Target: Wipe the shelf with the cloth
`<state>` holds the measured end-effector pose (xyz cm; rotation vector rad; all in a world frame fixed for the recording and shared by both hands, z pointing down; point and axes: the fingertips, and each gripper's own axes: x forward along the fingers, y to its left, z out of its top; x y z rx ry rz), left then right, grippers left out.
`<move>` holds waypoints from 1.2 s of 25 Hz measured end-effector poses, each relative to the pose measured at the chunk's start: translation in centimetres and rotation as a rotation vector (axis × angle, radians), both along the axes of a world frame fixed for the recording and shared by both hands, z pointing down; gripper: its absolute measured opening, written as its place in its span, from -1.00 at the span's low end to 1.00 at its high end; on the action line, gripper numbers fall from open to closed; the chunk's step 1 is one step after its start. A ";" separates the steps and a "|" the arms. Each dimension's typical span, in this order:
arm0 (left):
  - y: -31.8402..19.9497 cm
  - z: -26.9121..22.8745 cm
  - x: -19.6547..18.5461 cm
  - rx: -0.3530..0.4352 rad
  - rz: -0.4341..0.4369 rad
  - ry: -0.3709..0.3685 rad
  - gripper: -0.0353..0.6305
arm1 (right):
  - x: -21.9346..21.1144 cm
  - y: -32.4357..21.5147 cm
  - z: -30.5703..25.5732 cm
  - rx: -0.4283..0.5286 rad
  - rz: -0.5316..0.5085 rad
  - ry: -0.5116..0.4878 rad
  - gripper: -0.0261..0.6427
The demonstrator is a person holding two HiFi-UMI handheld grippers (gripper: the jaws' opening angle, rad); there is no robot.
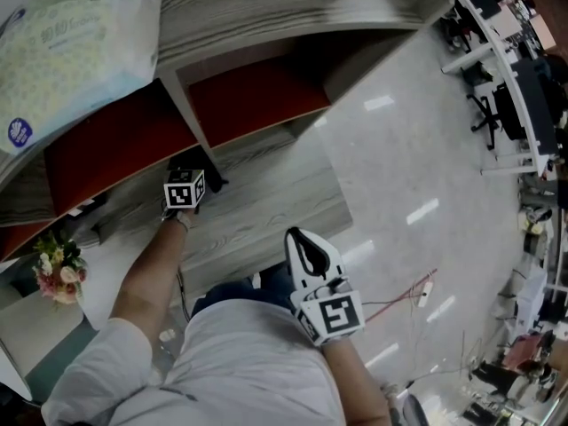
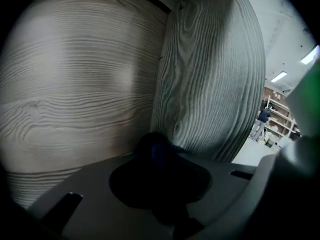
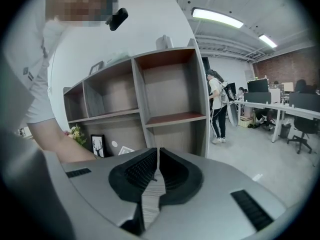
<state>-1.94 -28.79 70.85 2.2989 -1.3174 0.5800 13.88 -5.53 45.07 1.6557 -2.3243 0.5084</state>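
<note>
My left gripper reaches into a lower compartment of the grey wood shelf unit, next to the upright divider. In the left gripper view its jaws are shut on a dark cloth, which bulges past the tips against the wood-grain corner of the back panel and side wall. My right gripper hangs in front of my body, away from the shelf. Its ribbed pads are shut with nothing between them.
A plastic-wrapped white and green package lies on top of the shelf unit. Flowers stand at the lower left. A framed deer picture sits on a low shelf. Desks and chairs stand to the right, a person beyond, and a cable lies on the floor.
</note>
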 end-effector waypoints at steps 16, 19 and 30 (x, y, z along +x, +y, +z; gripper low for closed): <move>0.9 0.6 -13.2 0.009 -0.164 -0.157 -0.67 | -3.1 -0.5 0.1 0.003 -0.074 -0.029 -0.85; 2.2 0.6 -16.4 0.002 -0.222 -0.164 -0.67 | -4.1 -0.5 0.4 -0.007 -0.115 -0.040 -0.85; 7.9 0.7 -25.9 0.007 -0.380 -0.176 -0.67 | -9.3 -0.1 0.5 -0.003 -0.276 -0.053 -0.85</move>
